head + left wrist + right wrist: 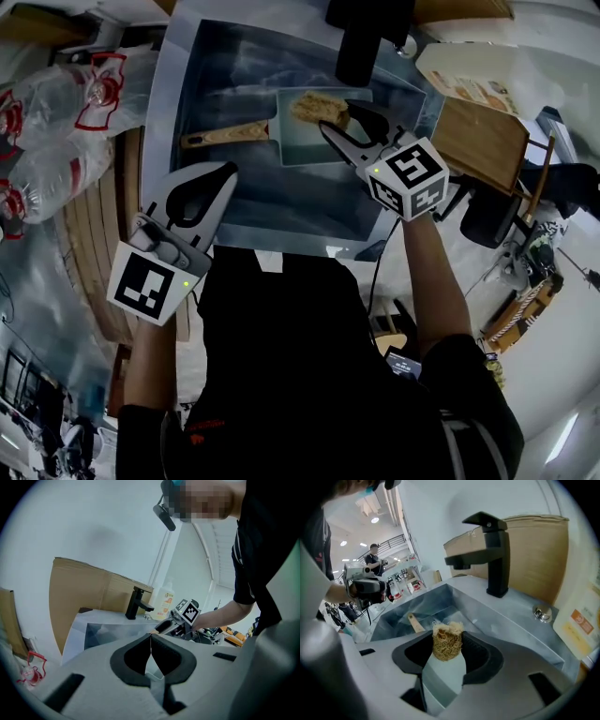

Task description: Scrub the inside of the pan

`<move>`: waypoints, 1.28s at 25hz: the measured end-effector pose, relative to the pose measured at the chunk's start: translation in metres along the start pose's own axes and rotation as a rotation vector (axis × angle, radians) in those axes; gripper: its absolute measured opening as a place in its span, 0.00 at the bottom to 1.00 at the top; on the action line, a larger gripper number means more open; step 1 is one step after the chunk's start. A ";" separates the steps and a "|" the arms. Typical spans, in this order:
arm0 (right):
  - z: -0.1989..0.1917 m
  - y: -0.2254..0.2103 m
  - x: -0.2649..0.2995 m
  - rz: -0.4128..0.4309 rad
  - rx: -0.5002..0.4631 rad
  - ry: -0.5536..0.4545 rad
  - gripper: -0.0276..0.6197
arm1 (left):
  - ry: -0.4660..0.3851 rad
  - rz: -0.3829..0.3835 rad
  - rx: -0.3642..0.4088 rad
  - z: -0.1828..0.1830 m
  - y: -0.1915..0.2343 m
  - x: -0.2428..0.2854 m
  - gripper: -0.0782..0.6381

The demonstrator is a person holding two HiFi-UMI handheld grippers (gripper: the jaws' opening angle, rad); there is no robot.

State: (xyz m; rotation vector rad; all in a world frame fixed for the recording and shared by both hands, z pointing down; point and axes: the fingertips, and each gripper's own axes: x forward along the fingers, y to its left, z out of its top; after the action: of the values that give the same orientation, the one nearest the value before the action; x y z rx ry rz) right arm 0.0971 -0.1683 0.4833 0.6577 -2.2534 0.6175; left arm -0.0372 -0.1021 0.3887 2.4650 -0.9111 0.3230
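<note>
Grey left claw (151,635) nearest, clenched on nothing, above sink (272,202) front. Right claw (447,638) grips straw-coloured scrubber (311,105) over far part of pan (305,145) lying in sink; contact unclear. Scrubbing likely barely begun, most of inside left; wooden handle (225,136) unheld. Tap (490,555) beyond.

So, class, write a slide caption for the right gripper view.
Right gripper, jaws shut on a scrubber, over the pan in the sink, in front of a black tap.
</note>
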 end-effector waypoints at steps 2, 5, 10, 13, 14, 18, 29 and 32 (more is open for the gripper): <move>-0.006 -0.001 0.009 -0.012 -0.037 0.039 0.33 | 0.006 0.002 -0.008 -0.006 0.002 -0.001 0.14; -0.014 -0.003 0.020 -0.023 -0.081 0.088 0.33 | 0.007 0.005 -0.023 -0.013 0.006 -0.002 0.14; -0.024 -0.005 0.036 -0.024 -0.124 0.147 0.33 | 0.001 0.003 -0.030 -0.018 0.008 -0.004 0.14; -0.029 -0.004 0.045 -0.026 -0.159 0.183 0.33 | 0.009 -0.003 -0.006 -0.020 0.007 -0.006 0.14; -0.031 -0.004 0.047 -0.027 -0.170 0.194 0.33 | 0.010 -0.006 0.001 -0.020 0.006 -0.006 0.14; -0.038 -0.004 0.056 -0.029 -0.205 0.234 0.33 | 0.004 -0.013 0.010 -0.022 0.005 -0.006 0.14; -0.042 -0.003 0.067 -0.043 -0.281 0.315 0.33 | 0.005 -0.009 -0.007 -0.031 0.009 -0.012 0.14; -0.044 -0.003 0.066 -0.044 -0.299 0.331 0.33 | 0.004 -0.010 -0.011 -0.030 0.008 -0.011 0.14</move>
State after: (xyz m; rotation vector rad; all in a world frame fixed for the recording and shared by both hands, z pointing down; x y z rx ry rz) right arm 0.0786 -0.1628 0.5602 0.4201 -1.9615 0.3280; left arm -0.0522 -0.0857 0.4136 2.4572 -0.8964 0.3181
